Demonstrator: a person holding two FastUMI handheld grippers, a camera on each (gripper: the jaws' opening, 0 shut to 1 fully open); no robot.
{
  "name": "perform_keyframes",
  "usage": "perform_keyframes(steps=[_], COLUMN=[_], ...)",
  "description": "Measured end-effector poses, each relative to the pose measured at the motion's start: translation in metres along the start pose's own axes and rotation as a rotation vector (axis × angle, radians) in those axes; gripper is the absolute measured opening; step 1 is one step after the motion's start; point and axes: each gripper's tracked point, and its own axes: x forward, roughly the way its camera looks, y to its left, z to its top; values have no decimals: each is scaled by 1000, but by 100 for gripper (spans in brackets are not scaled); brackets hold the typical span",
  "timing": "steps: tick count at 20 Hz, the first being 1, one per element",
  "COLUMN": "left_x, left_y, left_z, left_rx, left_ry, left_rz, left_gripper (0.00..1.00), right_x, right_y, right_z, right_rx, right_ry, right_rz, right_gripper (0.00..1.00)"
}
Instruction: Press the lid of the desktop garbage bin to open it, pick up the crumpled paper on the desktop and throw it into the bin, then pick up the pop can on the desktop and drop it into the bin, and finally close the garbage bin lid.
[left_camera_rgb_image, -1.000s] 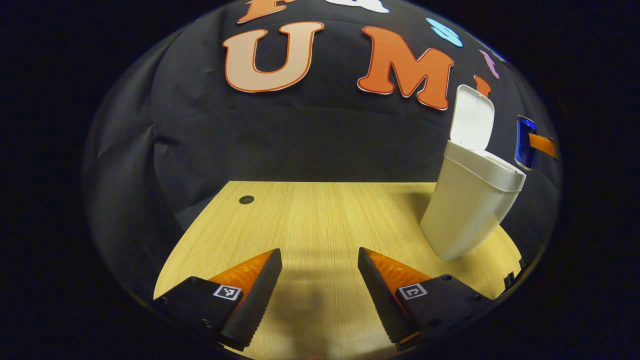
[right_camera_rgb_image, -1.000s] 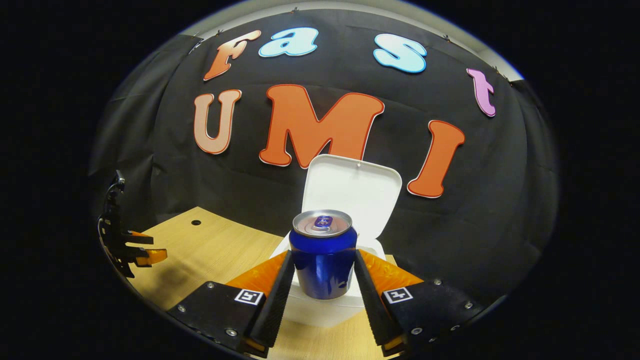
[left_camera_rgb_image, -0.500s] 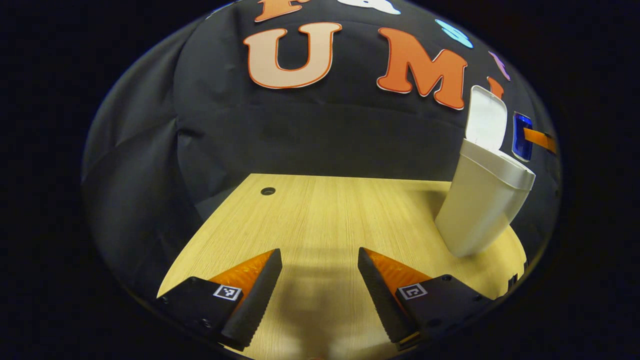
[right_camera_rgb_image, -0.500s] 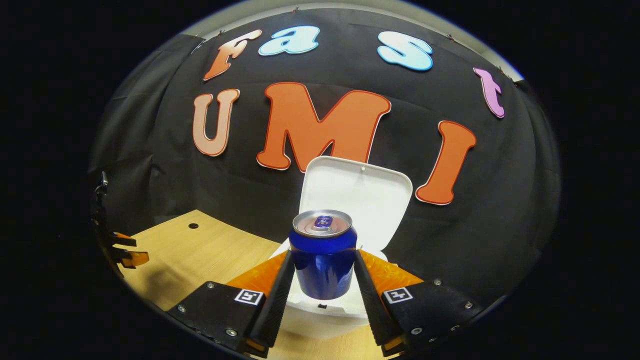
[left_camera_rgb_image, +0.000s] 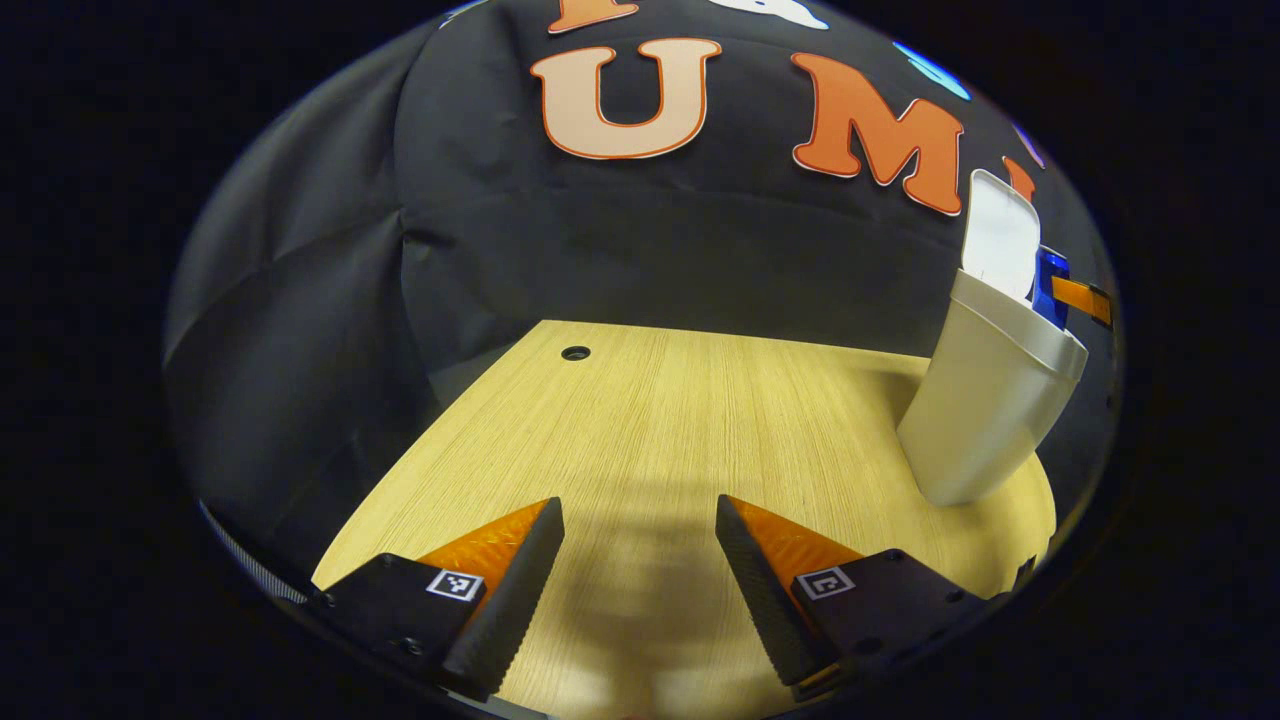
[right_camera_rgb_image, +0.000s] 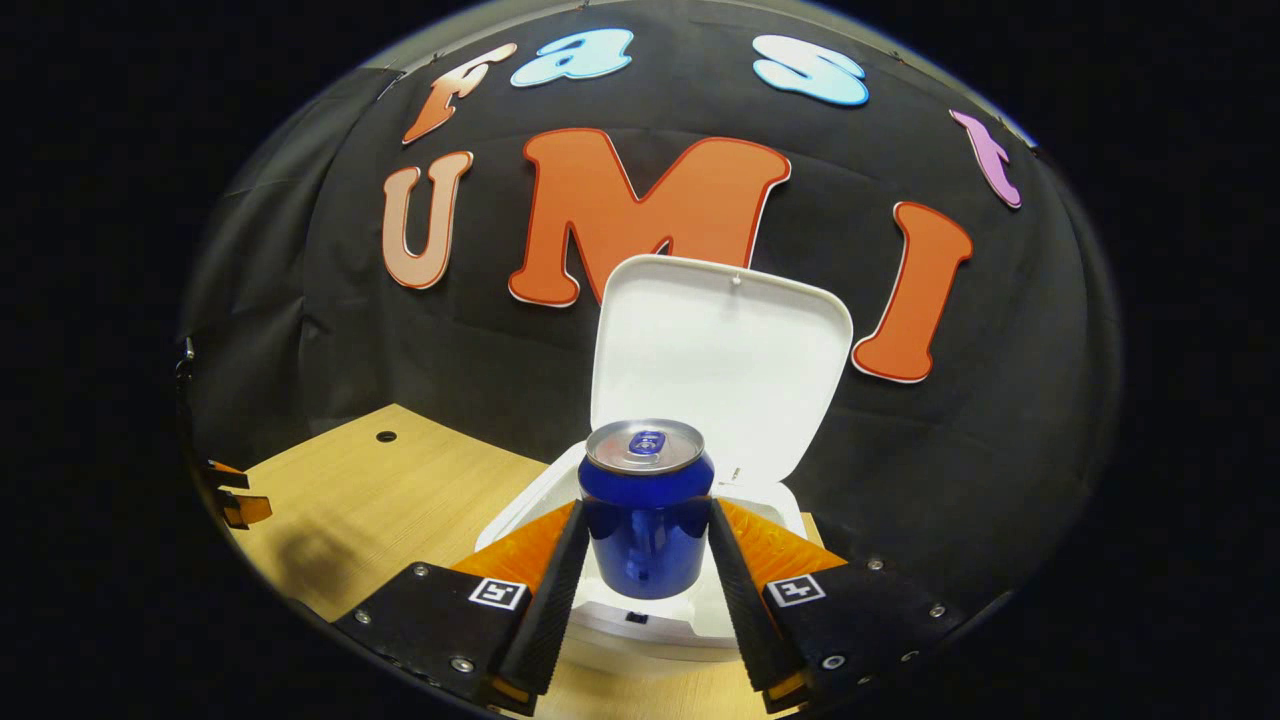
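The right gripper (right_camera_rgb_image: 647, 560) grasps the blue metal pop can (right_camera_rgb_image: 647, 520) upright just above the white plastic garbage bin (right_camera_rgb_image: 700, 620), lid (right_camera_rgb_image: 720, 350) raised behind, while the released left gripper (left_camera_rgb_image: 640, 570) hovers well apart over the wooden desktop (left_camera_rgb_image: 680, 420).

Hung as backdrop across the upper half of both views: a black cloth wall (left_camera_rgb_image: 640, 250), creased and folded toward the left of the left gripper view. Spread below it: a pale wood-grain tabletop (left_camera_rgb_image: 700, 420), with a small round dark hole (left_camera_rgb_image: 575, 353) near its far left corner. Lit from above, with soft shadows cast on the wood at lower centre.
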Motion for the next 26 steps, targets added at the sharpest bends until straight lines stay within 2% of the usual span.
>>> perform_keyframes(steps=[5,13,20,26], left_x=[-9,-16,-13,-12], left_y=[0,-10,-19,-7], left_z=[-9,-19,-21,-25], left_rx=[-27,-51,-41,-70], left_ry=[5,12,15,19], left_rz=[29,39,23,32], left_gripper=[98,98,98,98], right_x=[7,8,6,11], right_y=[-2,-16,-42,-55], right_z=[-11,0,54,109], right_rx=[29,14,-25,-73], right_ry=[21,-4,-61,-107], right_rz=[13,12,-29,-50], right_gripper=[72,79,79,81])
